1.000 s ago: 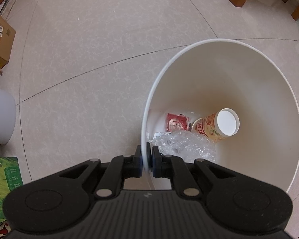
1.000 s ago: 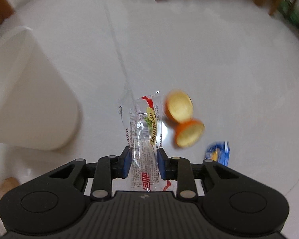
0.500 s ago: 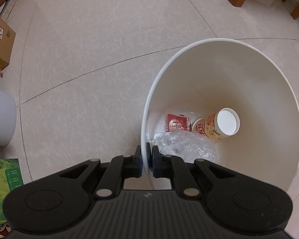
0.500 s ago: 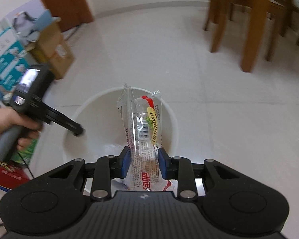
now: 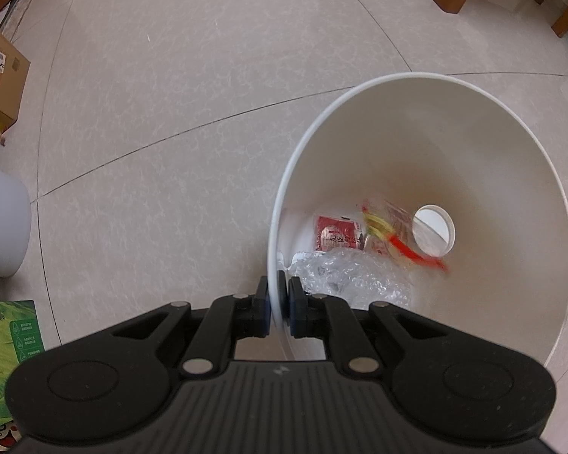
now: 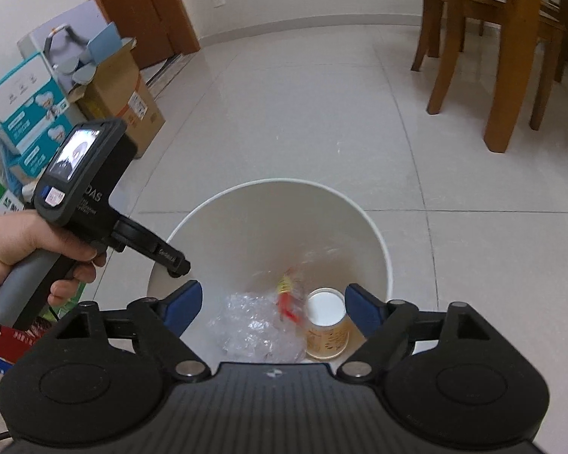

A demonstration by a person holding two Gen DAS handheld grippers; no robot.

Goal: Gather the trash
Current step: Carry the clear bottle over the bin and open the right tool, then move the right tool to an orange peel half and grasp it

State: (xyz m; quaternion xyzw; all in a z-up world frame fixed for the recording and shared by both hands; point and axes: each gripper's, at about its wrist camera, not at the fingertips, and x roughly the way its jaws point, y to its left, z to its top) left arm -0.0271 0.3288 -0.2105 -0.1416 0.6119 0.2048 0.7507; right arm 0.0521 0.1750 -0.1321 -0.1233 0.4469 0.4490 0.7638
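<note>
Left gripper (image 5: 278,304) clamped on the near-left rim of the white bin (image 5: 473,143). Inside the bin, left to right: crumpled clear plastic (image 6: 253,325), a blurred clear wrapper (image 6: 289,291), a paper cup (image 6: 327,321). Right gripper (image 6: 270,304) above the bin, jaws wide apart, holding nothing.
</note>
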